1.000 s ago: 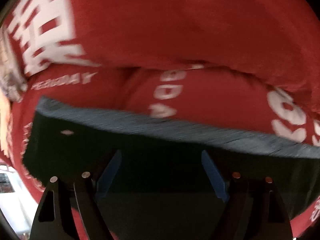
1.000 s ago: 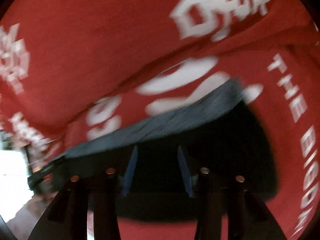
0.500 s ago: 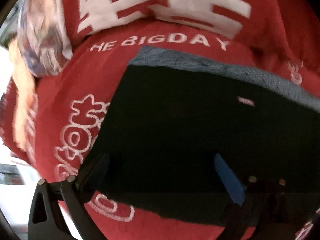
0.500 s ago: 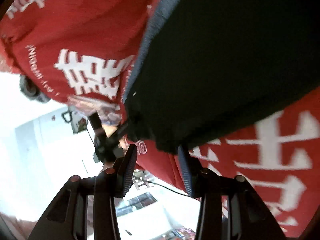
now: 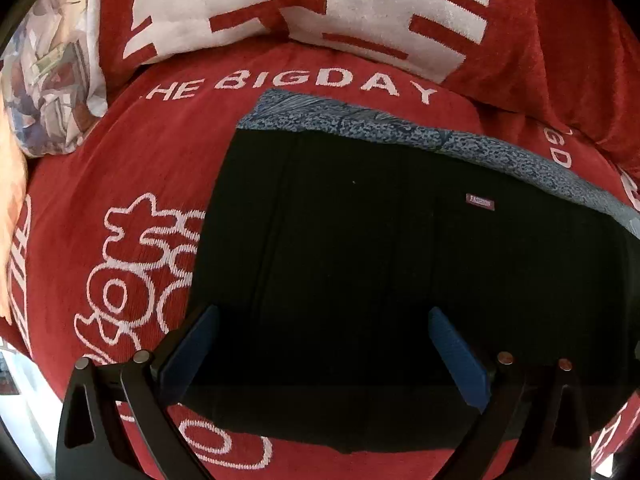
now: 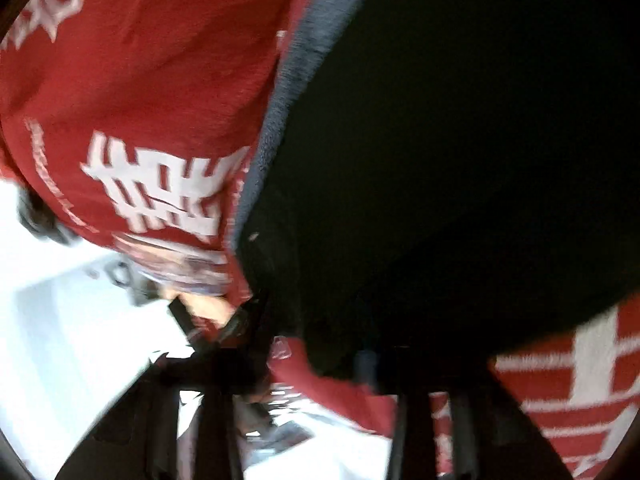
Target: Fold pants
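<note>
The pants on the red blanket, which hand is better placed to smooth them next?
Left, probably. Its tool hangs open directly over the flat black pants, in sharp view. The right view is blurred, at the pants' edge.

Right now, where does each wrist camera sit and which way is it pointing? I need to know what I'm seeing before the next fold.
Left wrist: on the left gripper, looking forward and down at the black pants lying on the red blanket; both blue-padded fingers show, spread apart.
Right wrist: on the right gripper, blurred, close against the pants' edge; its fingers are too dark and smeared to read.
Shared: the pants, their grey waistband and the blanket.
</note>
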